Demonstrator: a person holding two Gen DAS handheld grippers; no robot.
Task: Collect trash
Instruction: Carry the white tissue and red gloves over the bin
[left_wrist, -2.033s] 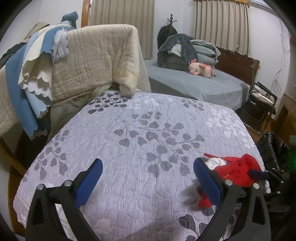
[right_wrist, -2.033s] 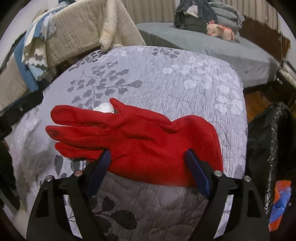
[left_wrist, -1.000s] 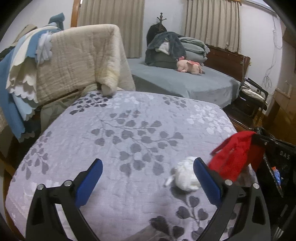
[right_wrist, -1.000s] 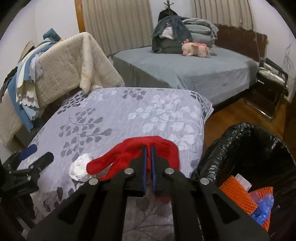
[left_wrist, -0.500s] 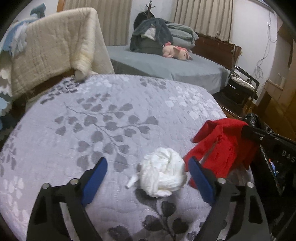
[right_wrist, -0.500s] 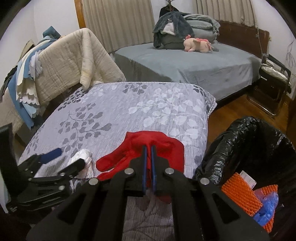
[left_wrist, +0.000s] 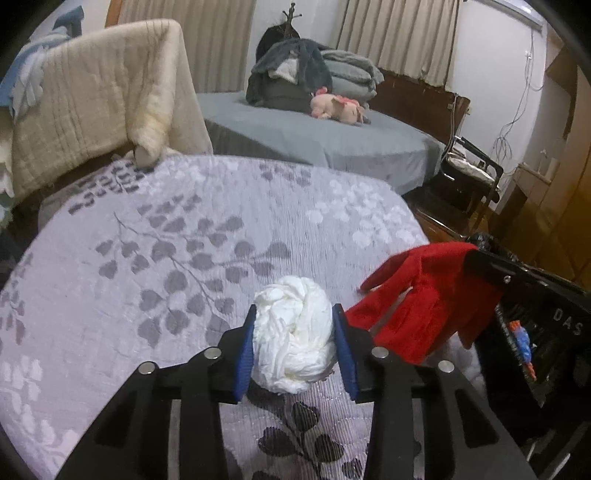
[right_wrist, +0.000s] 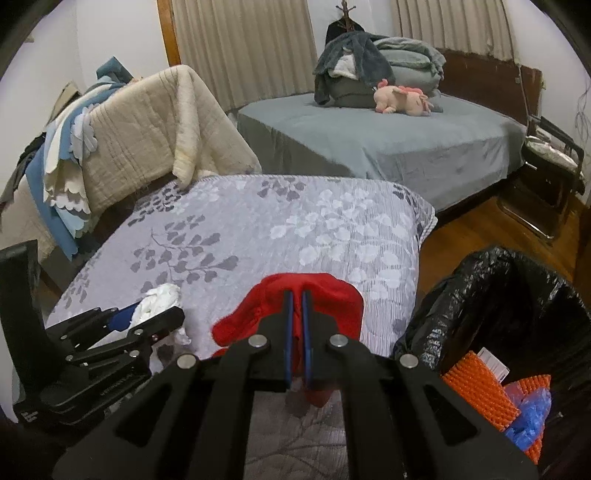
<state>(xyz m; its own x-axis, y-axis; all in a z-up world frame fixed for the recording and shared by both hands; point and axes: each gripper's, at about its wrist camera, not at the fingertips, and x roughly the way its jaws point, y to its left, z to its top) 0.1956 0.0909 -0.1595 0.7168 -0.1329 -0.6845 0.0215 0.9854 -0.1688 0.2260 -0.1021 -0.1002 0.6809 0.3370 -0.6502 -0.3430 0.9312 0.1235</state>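
the left gripper (left_wrist: 295, 341) is closing around the white tissue ball (left_wrist: 293, 341) sitting between its fingers; the right gripper (right_wrist: 295, 332) is pinching the red glove (right_wrist: 332, 299)

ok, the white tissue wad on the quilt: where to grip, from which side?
Across its widest middle, coming in low from the near edge of the quilt. The tissue wad is a soft, roundish ball, so any pair of opposite flanks works. The left gripper is closing there already.
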